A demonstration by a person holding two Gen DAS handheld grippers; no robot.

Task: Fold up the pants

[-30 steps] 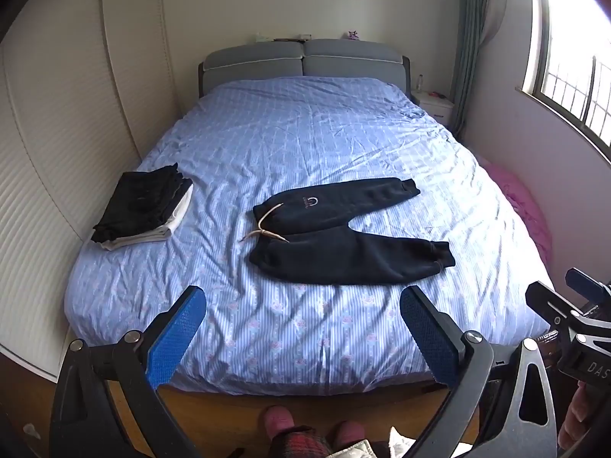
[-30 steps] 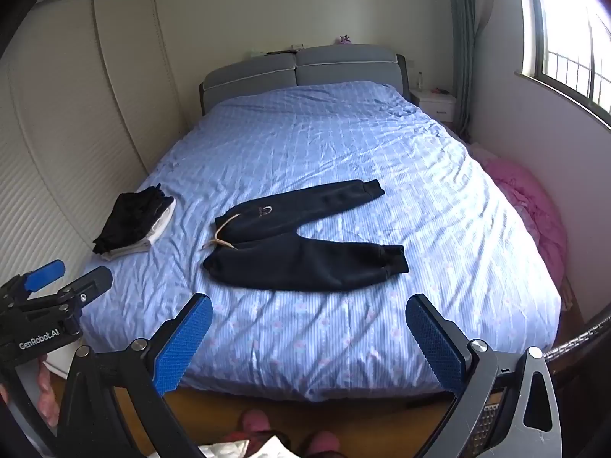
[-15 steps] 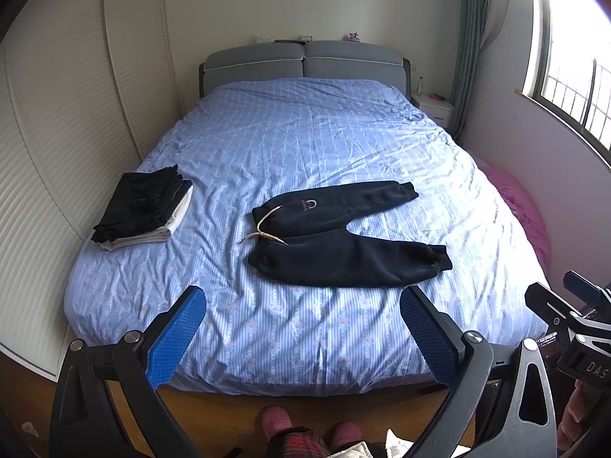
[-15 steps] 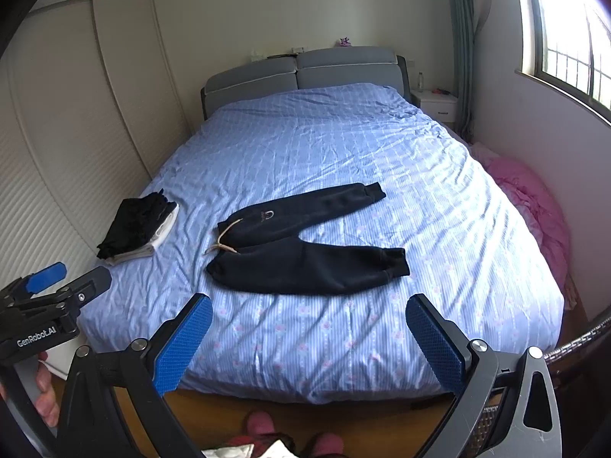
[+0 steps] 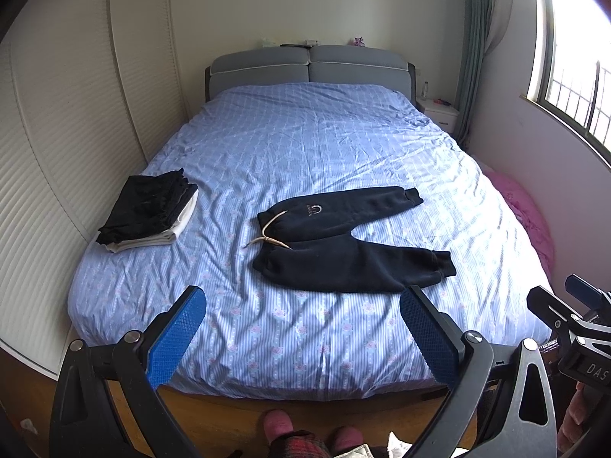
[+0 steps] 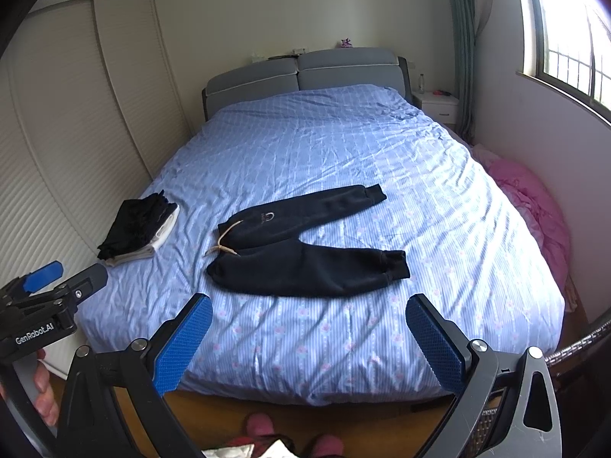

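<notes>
Blue striped bed (image 5: 305,160) ahead carries soft, limp, light pants (image 5: 343,244), best pinched at waistband and cuffs, beyond wide-open, empty left tongs (image 5: 301,337) and right tongs (image 6: 309,337).

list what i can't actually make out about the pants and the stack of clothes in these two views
- Pants: the small pale logo near the waistband is too small to read in both views.
- Underside of the pants: hidden against the bed.
- Folded stack: how many garments it holds is unclear, dark layers merge; only a white one shows at the bottom.
- Items on the headboard: too small to identify.
</notes>
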